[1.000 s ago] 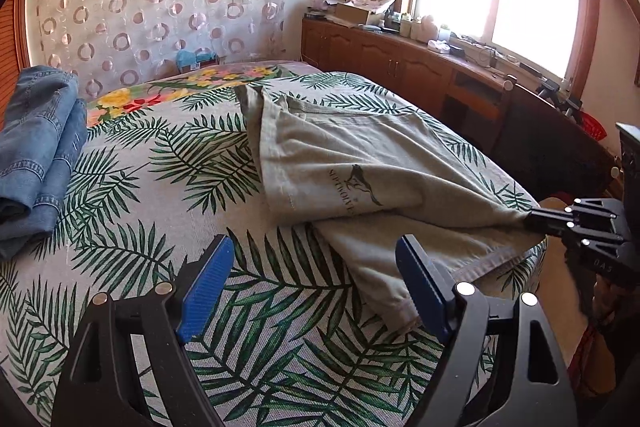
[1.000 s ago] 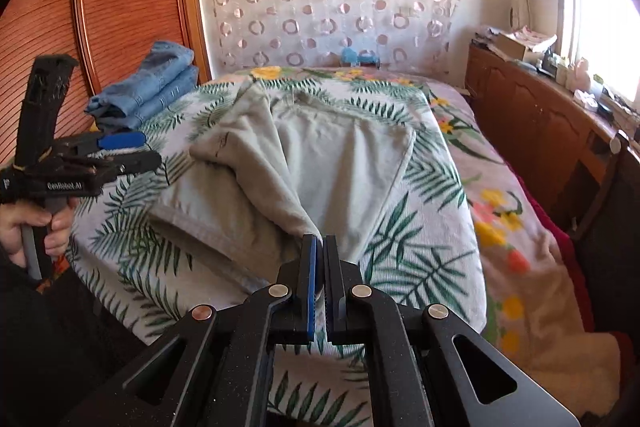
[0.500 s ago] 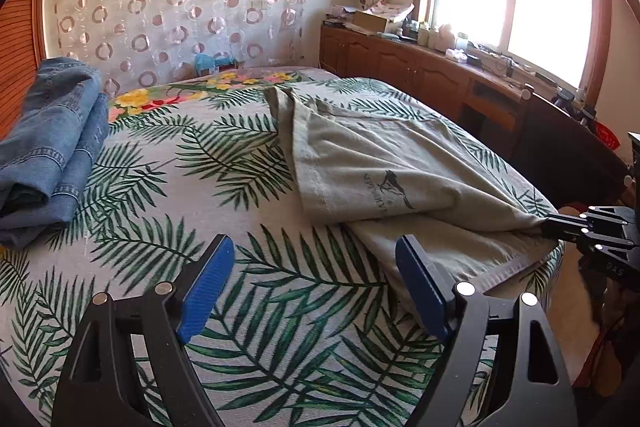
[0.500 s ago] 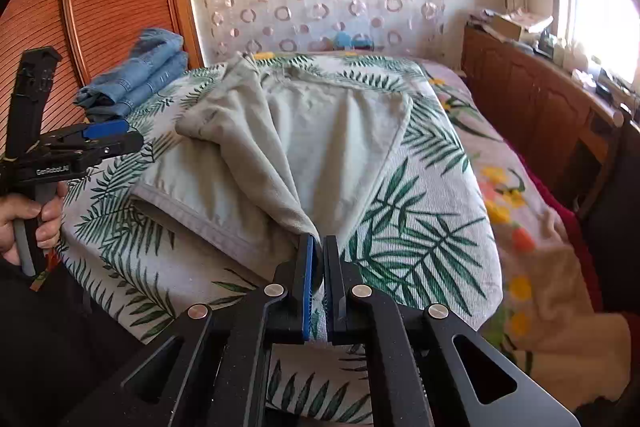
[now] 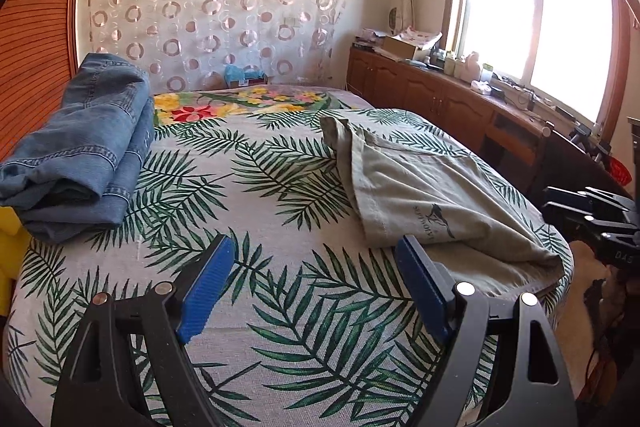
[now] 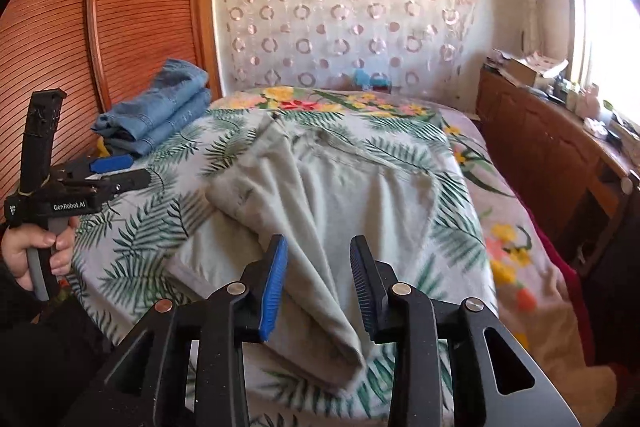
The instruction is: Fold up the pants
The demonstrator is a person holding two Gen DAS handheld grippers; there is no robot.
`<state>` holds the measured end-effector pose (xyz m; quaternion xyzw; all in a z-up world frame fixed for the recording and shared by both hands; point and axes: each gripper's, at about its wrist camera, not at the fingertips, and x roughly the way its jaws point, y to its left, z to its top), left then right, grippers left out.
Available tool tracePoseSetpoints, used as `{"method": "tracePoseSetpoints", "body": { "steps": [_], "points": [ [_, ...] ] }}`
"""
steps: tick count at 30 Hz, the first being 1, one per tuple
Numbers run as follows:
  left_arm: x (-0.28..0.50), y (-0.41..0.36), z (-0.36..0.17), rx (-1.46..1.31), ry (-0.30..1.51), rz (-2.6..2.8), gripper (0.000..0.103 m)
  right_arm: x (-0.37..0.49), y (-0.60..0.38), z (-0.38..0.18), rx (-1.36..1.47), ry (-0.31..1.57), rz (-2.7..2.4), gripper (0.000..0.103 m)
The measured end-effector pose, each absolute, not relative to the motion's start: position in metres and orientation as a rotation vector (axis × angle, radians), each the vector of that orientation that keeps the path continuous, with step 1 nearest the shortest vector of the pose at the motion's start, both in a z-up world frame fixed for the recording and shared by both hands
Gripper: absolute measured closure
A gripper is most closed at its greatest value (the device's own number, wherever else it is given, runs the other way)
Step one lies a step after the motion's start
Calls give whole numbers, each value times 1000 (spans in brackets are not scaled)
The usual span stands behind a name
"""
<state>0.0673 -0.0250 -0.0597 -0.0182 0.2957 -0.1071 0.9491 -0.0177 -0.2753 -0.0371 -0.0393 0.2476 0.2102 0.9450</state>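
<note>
R gripper jaws just opening, pants leg tip dropped (lying between pads, not pinched); L gripper wide, empty. Fold step done imo; next: regrasp far end for 2nd fold.

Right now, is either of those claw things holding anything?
No. The right gripper has just opened, dropping the grey pants; the left gripper is open and empty.

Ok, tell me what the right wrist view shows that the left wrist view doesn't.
Only the right wrist view: the hand gripping the left gripper's handle, and the red slatted wardrobe doors.
Only the left wrist view: the printed logo on the grey pants and the bright window.
Both: the pants, the folded jeans, the leaf-print bedspread, and both grippers, right gripper and left gripper.
</note>
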Motion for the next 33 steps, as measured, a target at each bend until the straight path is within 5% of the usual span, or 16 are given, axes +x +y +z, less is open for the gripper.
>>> {"method": "tracePoseSetpoints", "body": {
  "steps": [3,28,31,33],
  "points": [
    [66,-22,-58,-35,592,-208,19,1,-257,-38,-84,496,498,50],
    [60,1,-62,-69,582,-170,19,114,-153,-67,-200,706,696,50],
    [59,1,-63,-70,588,-170,19,120,-146,-75,-230,715,669,56],
    [60,0,-64,-70,591,-173,19,124,-145,-76,-231,714,640,71]
  ]
}}
